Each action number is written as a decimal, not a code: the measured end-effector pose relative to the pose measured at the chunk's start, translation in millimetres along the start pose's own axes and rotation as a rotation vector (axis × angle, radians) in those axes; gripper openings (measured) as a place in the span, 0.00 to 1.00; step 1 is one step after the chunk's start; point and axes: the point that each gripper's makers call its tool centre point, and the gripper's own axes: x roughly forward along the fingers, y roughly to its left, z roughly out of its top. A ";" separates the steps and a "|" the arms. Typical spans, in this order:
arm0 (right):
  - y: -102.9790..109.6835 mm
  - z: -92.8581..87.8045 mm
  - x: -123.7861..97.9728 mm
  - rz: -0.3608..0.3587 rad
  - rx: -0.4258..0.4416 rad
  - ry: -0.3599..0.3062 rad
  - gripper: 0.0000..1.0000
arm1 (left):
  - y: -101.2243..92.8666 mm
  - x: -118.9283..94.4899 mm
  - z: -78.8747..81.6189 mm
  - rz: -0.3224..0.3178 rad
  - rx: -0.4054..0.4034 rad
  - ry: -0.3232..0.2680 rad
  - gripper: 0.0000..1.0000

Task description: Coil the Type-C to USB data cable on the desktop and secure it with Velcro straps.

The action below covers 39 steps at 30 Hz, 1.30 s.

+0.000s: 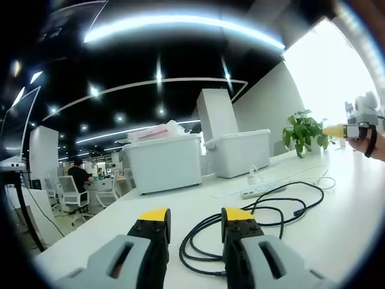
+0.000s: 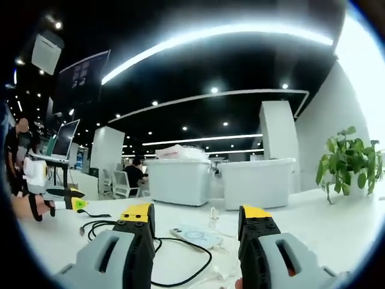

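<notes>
Black cable [image 1: 240, 229] lying in loose loops on the white tabletop [image 1: 337, 223], just ahead of the left gripper [image 1: 194, 224], jaws spread and empty. Right gripper [image 2: 197, 224] likewise spread, holding nothing, above the tabletop near a power strip [image 2: 195, 236]. Two white bins [image 1: 163, 161] behind.

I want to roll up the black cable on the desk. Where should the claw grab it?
Probably the free plug end of the black cable, which pokes out to the right of the loose loops and lies flat on the white desk. Come down from above with the left claw, open, one jaw on each side; the loops overlap, so grabbing there could tangle.
</notes>
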 end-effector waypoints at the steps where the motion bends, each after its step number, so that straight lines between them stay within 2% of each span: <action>1: -1.3 6.2 0.6 -0.006 -0.018 -0.018 0.54 | 2.1 -0.2 1.4 0.005 -0.008 -0.005 0.35; 2: -3.3 10.7 1.4 -0.015 -0.051 -0.024 0.54 | 3.6 0.0 2.2 0.006 -0.013 -0.007 0.35; 5: 0.4 16.1 3.4 -0.004 -0.050 -0.034 0.54 | 5.5 -0.2 4.6 0.000 -0.048 -0.015 0.35; 9: 10.1 10.8 7.3 0.036 -0.070 -0.013 0.52 | 5.0 -0.5 11.2 -0.035 -0.062 -0.012 0.33; 14: 21.7 13.7 12.6 0.096 -0.085 -0.002 0.44 | 5.4 1.5 30.0 -0.069 -0.020 -0.045 0.33; 19: 39.8 12.0 25.9 0.174 -0.084 0.052 0.38 | 12.0 4.9 49.6 -0.093 -0.032 -0.076 0.33; 21: 48.8 12.1 31.1 0.208 -0.140 0.069 0.38 | 19.2 4.7 59.8 -0.088 -0.044 -0.088 0.33; 23: 54.8 13.7 36.9 0.212 -0.174 0.070 0.38 | 27.5 5.3 70.8 -0.069 -0.039 -0.124 0.33; 26: 69.0 15.4 46.2 0.265 -0.145 0.069 0.38 | 34.9 9.0 76.4 -0.064 -0.036 -0.134 0.33; 28: 74.3 13.5 54.6 0.281 -0.140 0.078 0.38 | 37.8 12.1 75.3 -0.072 -0.043 -0.131 0.33; 33: 90.7 -4.6 73.1 0.343 -0.173 0.140 0.34 | 40.3 16.6 59.2 -0.095 -0.015 -0.103 0.33; 37: 100.5 -25.4 87.5 0.385 -0.163 0.202 0.33 | 37.7 19.7 40.0 -0.116 0.021 -0.067 0.33; 39: 107.3 -41.0 94.3 0.417 -0.134 0.258 0.32 | 39.8 20.1 28.0 -0.103 0.046 -0.031 0.33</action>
